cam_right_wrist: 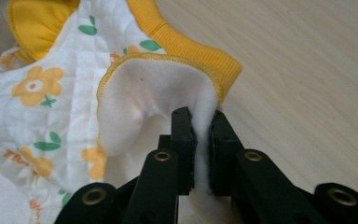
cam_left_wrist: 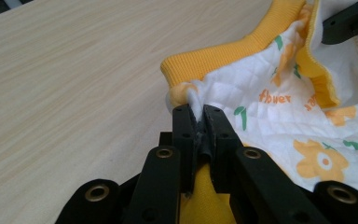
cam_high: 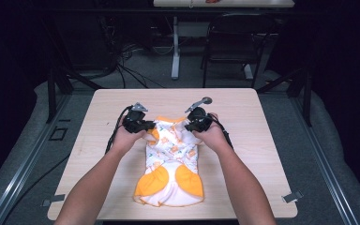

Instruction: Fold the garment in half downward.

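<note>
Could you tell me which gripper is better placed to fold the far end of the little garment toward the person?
Neither clearly: the left gripper and right gripper each pinch a far corner of the garment, so both together.

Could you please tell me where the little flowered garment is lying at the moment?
In the high view, the garment lies mid-table, its far end pinched between the left gripper and the right gripper.

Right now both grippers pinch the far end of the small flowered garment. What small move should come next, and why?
Probably lift both grippers a little and draw that end toward the person to fold it. The left gripper is shut on the quilted garment beside its yellow ribbed band, the right gripper on the fleecy lining, and the rest lies flat on the wooden table.
</note>
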